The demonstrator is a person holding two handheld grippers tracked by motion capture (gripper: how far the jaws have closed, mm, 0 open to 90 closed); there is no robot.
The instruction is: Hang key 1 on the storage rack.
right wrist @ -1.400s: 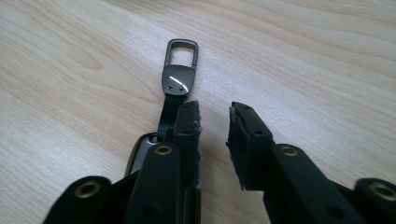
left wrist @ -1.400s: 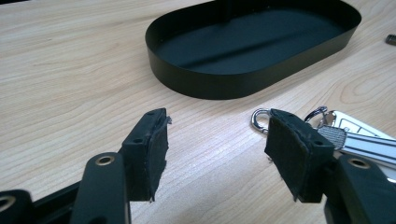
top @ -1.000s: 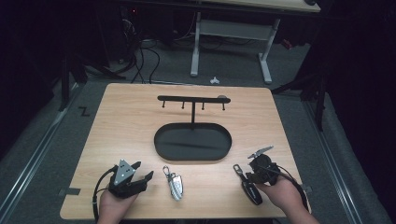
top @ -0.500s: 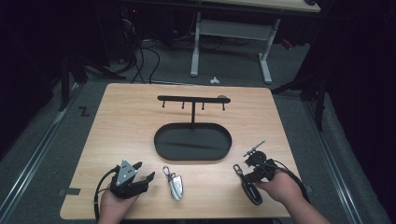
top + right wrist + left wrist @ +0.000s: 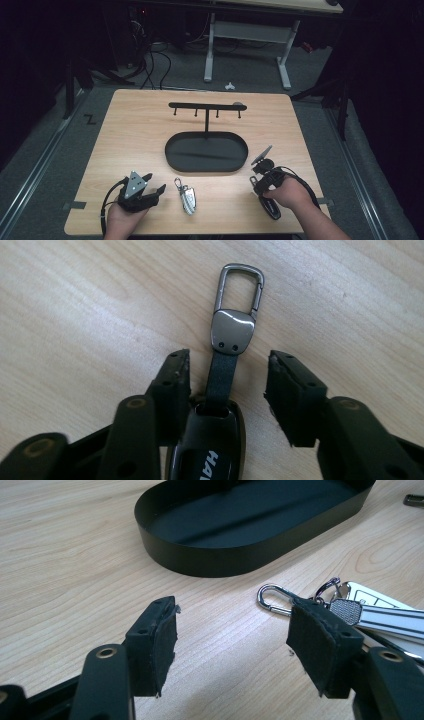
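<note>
Right gripper (image 5: 227, 372) spread wide, jaws either side of the black key fob (image 5: 212, 450), its strap and metal clip (image 5: 235, 315) lying flat on the table (image 5: 130, 130); left gripper (image 5: 232, 640) also wide, gripping nothing, the silver key fob (image 5: 380, 617) just beside one jaw; oval black tray (image 5: 206, 152) beyond, under the hook stand (image 5: 206, 107).

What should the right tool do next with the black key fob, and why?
Probably close on the strap. The right tool is open, its jaws either side of the strap that joins the black key fob to its clip, and nothing is gripped yet.
</note>
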